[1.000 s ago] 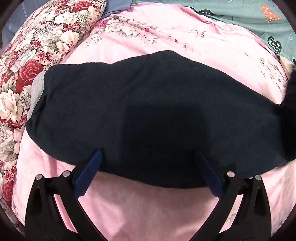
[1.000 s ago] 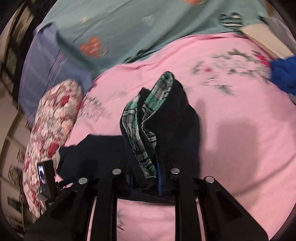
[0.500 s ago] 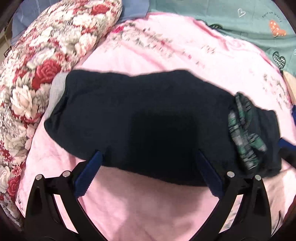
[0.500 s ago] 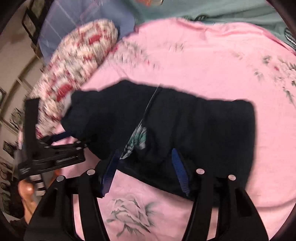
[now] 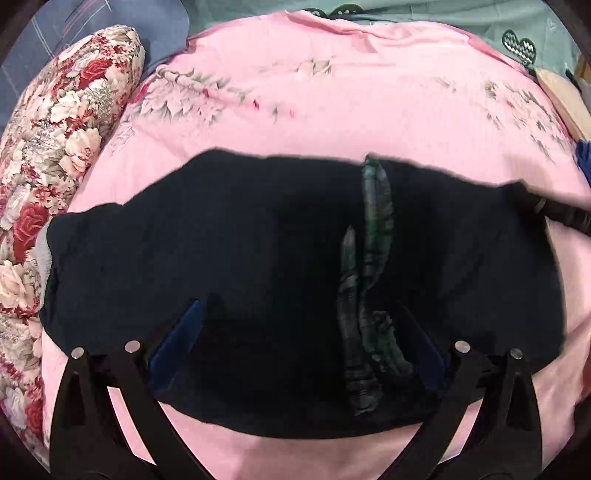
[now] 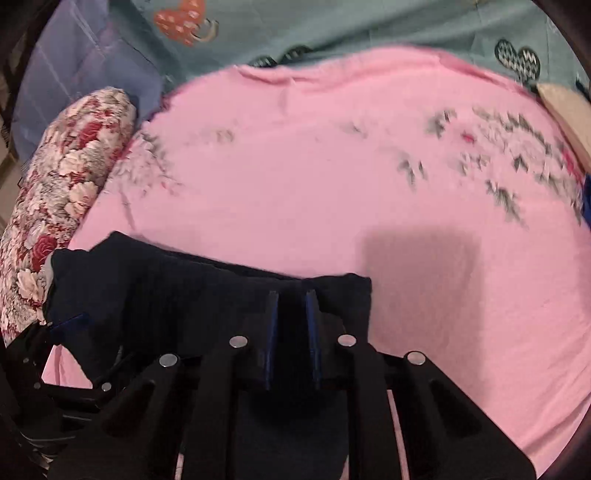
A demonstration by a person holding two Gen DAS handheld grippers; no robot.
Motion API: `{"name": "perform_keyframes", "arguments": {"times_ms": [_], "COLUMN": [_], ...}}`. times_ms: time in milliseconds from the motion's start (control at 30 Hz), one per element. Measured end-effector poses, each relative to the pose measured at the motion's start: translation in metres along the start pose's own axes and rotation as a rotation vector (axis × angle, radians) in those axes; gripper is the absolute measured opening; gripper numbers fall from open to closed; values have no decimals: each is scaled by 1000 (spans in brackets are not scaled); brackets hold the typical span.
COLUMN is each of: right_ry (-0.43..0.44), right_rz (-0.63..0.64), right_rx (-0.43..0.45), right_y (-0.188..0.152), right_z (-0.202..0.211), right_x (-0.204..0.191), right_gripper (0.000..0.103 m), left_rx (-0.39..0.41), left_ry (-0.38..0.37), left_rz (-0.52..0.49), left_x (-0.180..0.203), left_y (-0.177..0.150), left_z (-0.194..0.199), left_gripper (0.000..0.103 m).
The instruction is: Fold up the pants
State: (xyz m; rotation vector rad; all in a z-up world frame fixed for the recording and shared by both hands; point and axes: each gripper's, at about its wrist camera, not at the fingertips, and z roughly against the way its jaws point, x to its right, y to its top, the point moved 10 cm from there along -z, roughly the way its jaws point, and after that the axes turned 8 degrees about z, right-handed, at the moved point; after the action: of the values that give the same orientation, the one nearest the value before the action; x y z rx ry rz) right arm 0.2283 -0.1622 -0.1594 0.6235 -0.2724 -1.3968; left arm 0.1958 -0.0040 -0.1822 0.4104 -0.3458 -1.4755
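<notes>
You are working over a pink floral sheet (image 5: 369,122) that is covering most of the bed, with a rose-patterned pillow (image 5: 55,147) lying along its left edge and a teal blanket (image 6: 332,26) showing beyond its far edge. The dark navy pants (image 5: 240,258) are lying folded across the sheet's near half, one end touching the pillow, with a strip of green plaid lining (image 5: 373,258) showing through near the right. Your left gripper (image 5: 295,347) is hanging over the near edge of the pants with its blue pads spread wide, pressing on nothing. Your right gripper (image 6: 291,321) has just been closing and is sitting nearly shut at the pants' right end, with dark cloth filling the narrow gap between its pads.
</notes>
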Motion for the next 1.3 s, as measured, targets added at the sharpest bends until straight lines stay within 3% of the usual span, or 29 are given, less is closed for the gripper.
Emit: {"name": "perform_keyframes", "arguments": {"times_ms": [67, 100, 167, 267, 333, 367, 433, 467, 533, 633, 733, 800, 900, 967, 1000, 1033, 1100, 1167, 1267, 1300], "right_ry": [35, -27, -231, -76, 64, 107, 74, 101, 180, 106, 118, 94, 98, 140, 119, 60, -8, -14, 6, 34], "right_rz": [-69, -85, -47, 35, 111, 137, 155, 148, 71, 52, 79, 67, 43, 4, 10, 61, 130, 78, 108, 155], "right_rx": [19, 40, 27, 91, 83, 41, -39, -13, -27, -11, 70, 143, 117, 50, 9, 0, 45, 55, 105, 129], "right_y": [3, 4, -6, -20, -40, -55, -80, -81, -84, -76, -44, -15, 10, 14, 11, 9, 9, 6, -2, -6], "right_z": [4, 11, 25, 50, 57, 53, 38, 40, 43, 58, 68, 64, 37, 14, 3, -5, -3, 8, 36, 42], "right_x": [29, 46, 68, 24, -19, -33, -31, -27, -15, -1, -11, -8, -11, -16, -12, -5, 8, 23, 6, -8], "right_gripper": [0, 0, 5, 5, 8, 8, 8, 8, 4, 11, 14, 14, 14, 14, 14, 8, 3, 3, 14, 28], "left_rx": [-12, -29, -32, 58, 119, 107, 25, -10, -11, -44, 27, 35, -20, -55, -62, -70, -68, -66, 35, 39], "left_ry": [-63, -86, -89, -99, -20, -1, -10, 7, -44, -88, -53, -72, -130, -82, -19, 56, 64, 86, 6, 47], "left_rz": [54, 97, 143, 109, 56, 32, 31, 25, 67, 164, 191, 197, 215, 190, 164, 154, 170, 203, 181, 159], "left_x": [-18, -28, -39, -35, -29, -26, -25, -28, -36, -49, -59, -51, -29, -21, -24, -33, -45, -54, -42, -42], "left_y": [-3, -3, 0, 17, 23, 22, 3, -7, -14, -11, 14, 37, 55, 57, 56, 55, 55, 53, 49, 44], "left_z": [3, 6, 14, 43, 52, 47, 24, 11, 4, 15, 33, 32, 8, -16, -28, -36, -39, -30, -1, -4], "left_gripper": [101, 101, 101, 101, 101, 101, 101, 101, 101, 101, 101, 101, 101, 101, 101, 101, 101, 101, 101, 101]}}
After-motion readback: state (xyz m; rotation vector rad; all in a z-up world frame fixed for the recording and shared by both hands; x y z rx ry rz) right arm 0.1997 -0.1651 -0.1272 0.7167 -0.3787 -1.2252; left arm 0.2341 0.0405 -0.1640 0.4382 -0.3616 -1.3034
